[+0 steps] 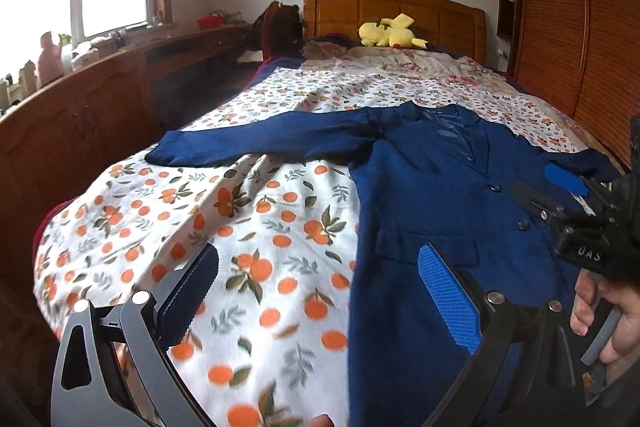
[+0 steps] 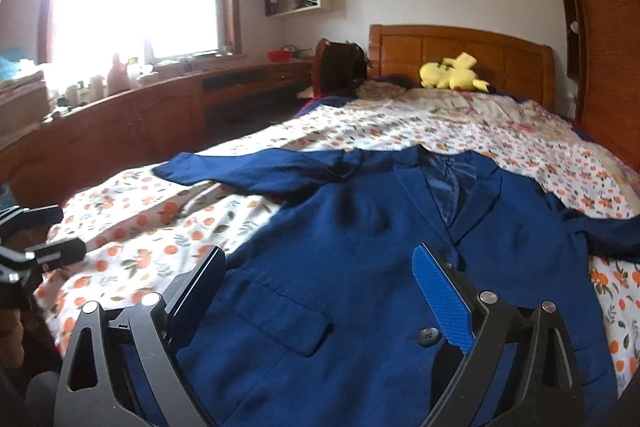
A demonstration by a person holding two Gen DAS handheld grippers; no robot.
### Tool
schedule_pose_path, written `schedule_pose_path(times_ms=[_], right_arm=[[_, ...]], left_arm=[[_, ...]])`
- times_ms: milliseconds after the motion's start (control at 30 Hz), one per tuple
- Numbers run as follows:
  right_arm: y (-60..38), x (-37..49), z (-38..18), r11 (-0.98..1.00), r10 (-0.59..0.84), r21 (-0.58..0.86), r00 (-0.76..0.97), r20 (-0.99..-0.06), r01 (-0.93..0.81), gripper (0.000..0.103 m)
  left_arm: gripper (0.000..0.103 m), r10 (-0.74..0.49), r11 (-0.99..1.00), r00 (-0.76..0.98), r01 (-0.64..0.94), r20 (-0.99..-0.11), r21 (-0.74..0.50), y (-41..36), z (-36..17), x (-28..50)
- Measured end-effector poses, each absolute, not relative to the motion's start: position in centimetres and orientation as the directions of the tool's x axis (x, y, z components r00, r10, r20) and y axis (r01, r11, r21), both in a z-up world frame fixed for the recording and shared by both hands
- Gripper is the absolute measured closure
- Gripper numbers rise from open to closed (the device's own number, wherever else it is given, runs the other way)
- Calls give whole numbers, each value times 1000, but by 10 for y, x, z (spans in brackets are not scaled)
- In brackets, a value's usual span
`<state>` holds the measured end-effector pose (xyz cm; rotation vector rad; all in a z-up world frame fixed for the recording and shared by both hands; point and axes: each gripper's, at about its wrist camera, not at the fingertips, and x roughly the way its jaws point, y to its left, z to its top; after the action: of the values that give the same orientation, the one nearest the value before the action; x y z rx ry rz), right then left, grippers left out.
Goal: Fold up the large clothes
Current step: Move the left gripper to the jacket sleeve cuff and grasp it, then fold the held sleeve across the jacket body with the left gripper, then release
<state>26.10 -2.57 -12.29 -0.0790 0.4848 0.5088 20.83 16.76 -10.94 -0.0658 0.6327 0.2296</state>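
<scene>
Left wrist view: the left gripper (image 1: 316,283) hangs spread wide over the bed (image 1: 256,227) at the jacket's (image 1: 432,187) left edge, gripping nothing. The right gripper (image 2: 320,279), fingers also spread and empty, hovers above the jacket's front near a pocket flap. The jacket lies flat, buttoned, one sleeve stretched leftward. Beyond, a yellow plush (image 2: 452,73) rests by the headboard (image 2: 460,47).
</scene>
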Motion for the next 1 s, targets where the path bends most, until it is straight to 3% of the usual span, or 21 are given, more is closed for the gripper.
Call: schedule_pose_path(times_ms=[333, 633, 1000], right_arm=[[-16, 288, -160, 884, 402, 24, 733, -548, -466, 13], [-16, 292, -164, 881, 405, 27, 722, -562, -473, 13], [-15, 298, -174, 892, 382, 30, 717, -584, -451, 13]], left_arm=[[2, 181, 968, 765, -249, -619, -25, 238, -121, 280], [3, 210, 959, 734, -282, -646, -8, 297, -131, 347], [13, 192, 936, 666, -345, -721, -70, 370, -161, 439]])
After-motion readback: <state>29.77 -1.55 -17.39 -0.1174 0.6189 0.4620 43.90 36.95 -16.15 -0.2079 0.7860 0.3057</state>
